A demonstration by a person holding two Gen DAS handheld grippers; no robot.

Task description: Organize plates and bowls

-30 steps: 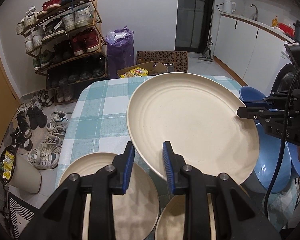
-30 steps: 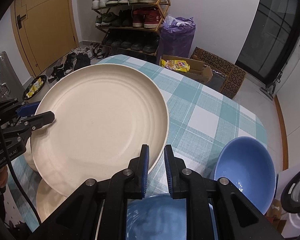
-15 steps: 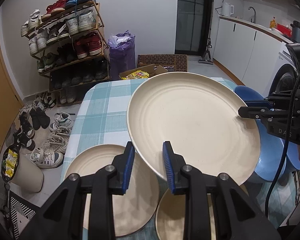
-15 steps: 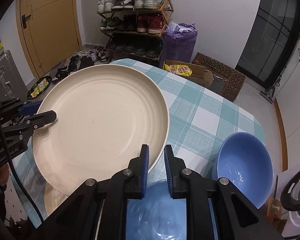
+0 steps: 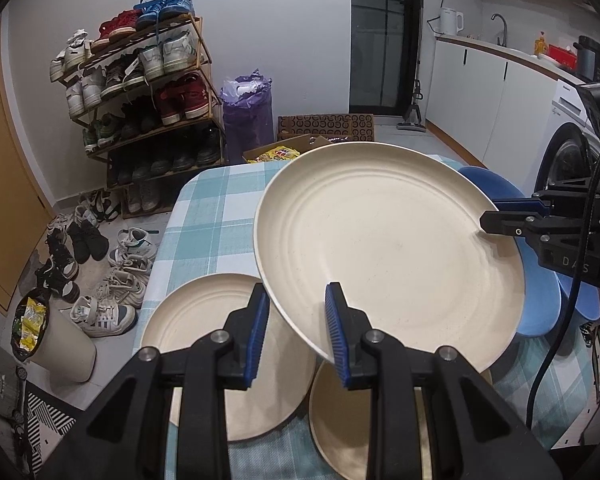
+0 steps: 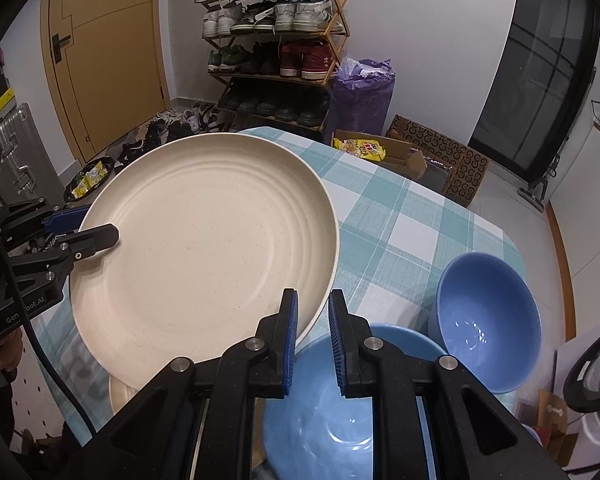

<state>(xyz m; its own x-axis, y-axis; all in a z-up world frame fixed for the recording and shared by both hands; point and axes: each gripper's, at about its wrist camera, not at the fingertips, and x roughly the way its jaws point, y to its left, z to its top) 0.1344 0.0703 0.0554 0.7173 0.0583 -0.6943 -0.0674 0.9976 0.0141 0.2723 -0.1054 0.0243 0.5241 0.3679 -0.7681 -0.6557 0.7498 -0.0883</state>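
Two grippers share one large cream plate (image 5: 388,248), held tilted above the checked table (image 6: 400,216): the left gripper (image 5: 296,332) clamps its near rim, the right gripper (image 6: 313,330) pinches the opposite edge (jaws nearly closed). Keep both hands level together, then lower it squarely onto the cream plate (image 5: 220,320) below.

The left gripper (image 5: 297,332) pinched the near rim of a large cream plate (image 5: 388,248), held tilted above the checked tablecloth (image 5: 216,216). The right gripper (image 5: 496,216) clamped its far rim. Two more cream plates (image 5: 204,344) lay below, a blue bowl (image 5: 540,300) behind, and a shoe rack (image 5: 140,92) stood against the wall.
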